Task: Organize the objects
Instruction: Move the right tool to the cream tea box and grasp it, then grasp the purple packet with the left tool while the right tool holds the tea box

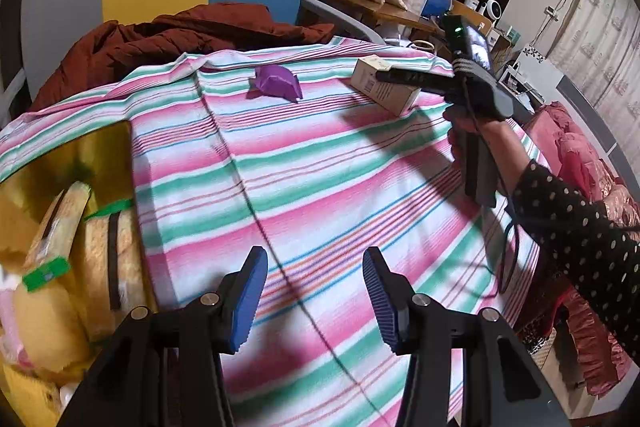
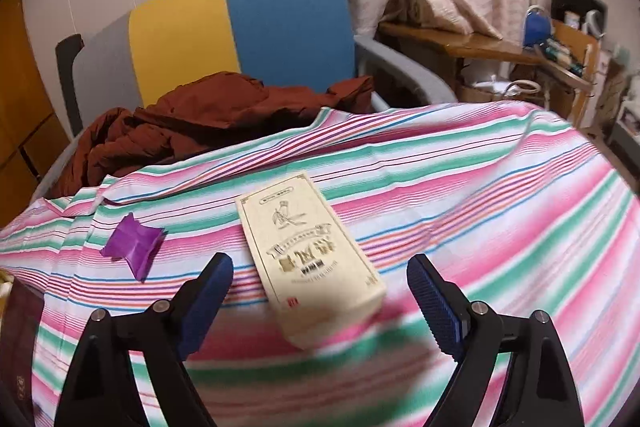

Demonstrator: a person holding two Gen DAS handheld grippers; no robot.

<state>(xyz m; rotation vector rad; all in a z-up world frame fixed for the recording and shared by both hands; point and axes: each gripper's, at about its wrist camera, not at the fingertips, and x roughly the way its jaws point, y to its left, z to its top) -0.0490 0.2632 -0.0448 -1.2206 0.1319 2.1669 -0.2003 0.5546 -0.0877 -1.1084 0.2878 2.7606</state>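
A cream carton with gold print lies flat on the striped cloth. My right gripper is open, its blue pads standing on either side of the carton's near end without touching it. In the left wrist view that gripper reaches over the same carton at the far right. A crumpled purple paper piece lies left of the carton, also visible as the purple piece. My left gripper hangs open over bare cloth, with nothing between its fingers.
A gold-lined box with tan wrapped packets stands at the left edge. Behind the table is a chair with a yellow and blue back and a brown jacket on it. A polka-dot sleeve crosses the right side.
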